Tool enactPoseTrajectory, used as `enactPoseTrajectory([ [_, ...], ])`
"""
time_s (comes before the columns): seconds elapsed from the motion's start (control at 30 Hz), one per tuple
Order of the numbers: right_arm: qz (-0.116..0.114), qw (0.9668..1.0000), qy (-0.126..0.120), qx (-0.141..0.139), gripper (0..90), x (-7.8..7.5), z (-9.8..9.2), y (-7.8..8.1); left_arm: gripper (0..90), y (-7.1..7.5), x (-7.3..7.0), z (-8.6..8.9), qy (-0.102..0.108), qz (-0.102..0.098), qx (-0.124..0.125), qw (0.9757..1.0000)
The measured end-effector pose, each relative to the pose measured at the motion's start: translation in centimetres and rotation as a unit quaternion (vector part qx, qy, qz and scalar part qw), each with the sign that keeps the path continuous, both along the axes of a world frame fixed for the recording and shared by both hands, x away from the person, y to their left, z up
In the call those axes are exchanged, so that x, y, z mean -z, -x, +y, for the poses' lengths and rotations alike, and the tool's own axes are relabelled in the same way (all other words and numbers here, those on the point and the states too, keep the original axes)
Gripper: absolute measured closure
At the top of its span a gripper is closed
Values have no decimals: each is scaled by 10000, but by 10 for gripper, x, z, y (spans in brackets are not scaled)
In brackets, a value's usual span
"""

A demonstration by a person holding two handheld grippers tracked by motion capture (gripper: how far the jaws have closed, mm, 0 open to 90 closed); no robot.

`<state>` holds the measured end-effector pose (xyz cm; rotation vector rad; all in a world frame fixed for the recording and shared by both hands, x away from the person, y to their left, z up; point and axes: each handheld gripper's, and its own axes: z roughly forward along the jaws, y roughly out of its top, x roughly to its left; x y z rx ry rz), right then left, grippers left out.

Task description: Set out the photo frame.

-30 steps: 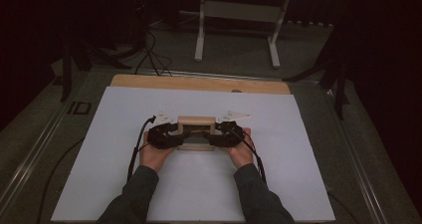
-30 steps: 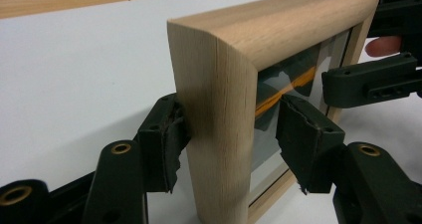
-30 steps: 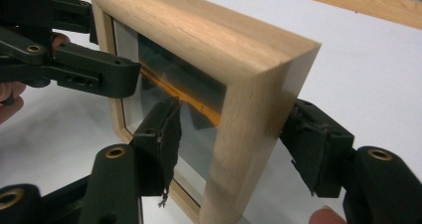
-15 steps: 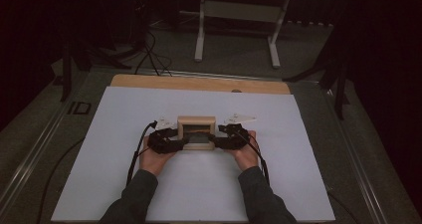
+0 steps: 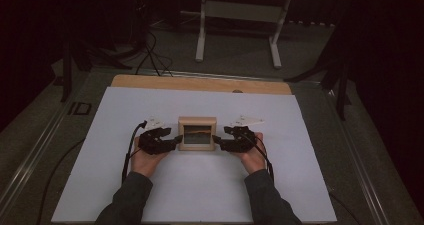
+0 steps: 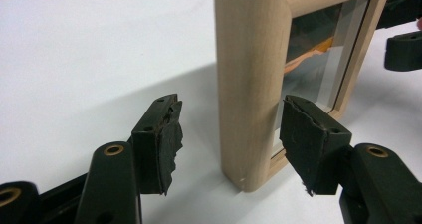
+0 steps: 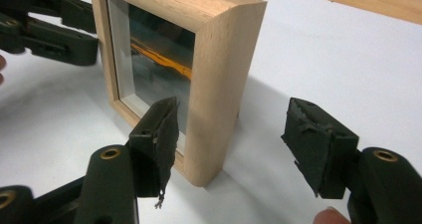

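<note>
High view first: the bench (image 5: 120, 185), covered by a white sheet with a strip of bare wood along its far edge, looks the same as a second ago, and so does the dark floor beyond it with the white-legged stand (image 5: 237, 15) and loose cables (image 5: 150, 55). What differs is at the middle. A second ago both hands sat tight against the wooden frame; now they have drawn a little apart, and the frame (image 5: 197, 133) stands upright on its own near the centre of the sheet, its glass facing the person.

From the left, the left gripper (image 5: 172, 142) points its jaws at the frame's left edge. In the left gripper view that gripper (image 6: 226, 144) is released: the jaws stand wide, one on either side of the frame's (image 6: 249, 84) rounded side, neither pad touching wood.

From the right, the right gripper (image 5: 218, 141) mirrors it. In the right gripper view this gripper (image 7: 229, 144) is released as well, its jaws straddling the frame's (image 7: 219, 74) corner with clear gaps on both sides. Behind the glass a dark picture with an orange streak shows.

Nothing lies between the grippers and the frame.
</note>
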<state>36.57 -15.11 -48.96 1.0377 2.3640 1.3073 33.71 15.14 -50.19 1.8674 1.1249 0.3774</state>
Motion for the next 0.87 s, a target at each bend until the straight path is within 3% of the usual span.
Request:
enactPoseTrajectory([
  [0.5,-190,9998,18,44,370,-19,-24,15,412,32,-29,37,97,-225,-251,9994],
  [0.73,-109,9999,-56,106,370,-20,-44,23,413,47,-28,60,25,-373,-534,9979],
  [0.87,-92,9997,-99,206,314,-18,-59,28,412,51,-26,73,2,-368,-698,9969],
])
